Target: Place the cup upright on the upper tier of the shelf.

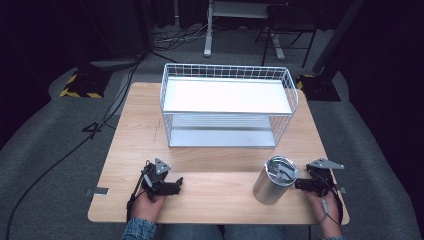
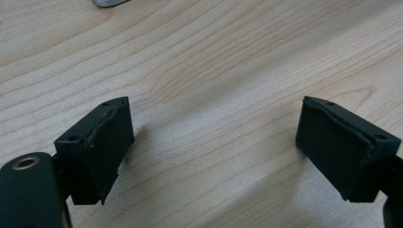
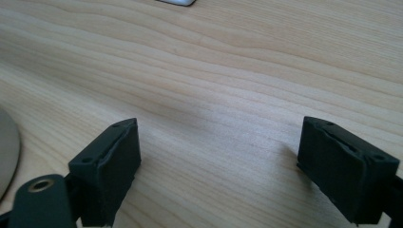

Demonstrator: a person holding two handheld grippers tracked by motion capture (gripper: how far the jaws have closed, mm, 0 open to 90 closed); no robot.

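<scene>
Both grippers rest on the table (image 1: 210,165), jaws apart, nothing between them. Right gripper (image 3: 218,156) sits just beside the steel tumbler (image 1: 274,181), probably staged to grasp it; left gripper (image 2: 214,142) idles well apart.

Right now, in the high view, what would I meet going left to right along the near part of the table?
Left gripper → steel tumbler → right gripper, close beside the tumbler.
</scene>
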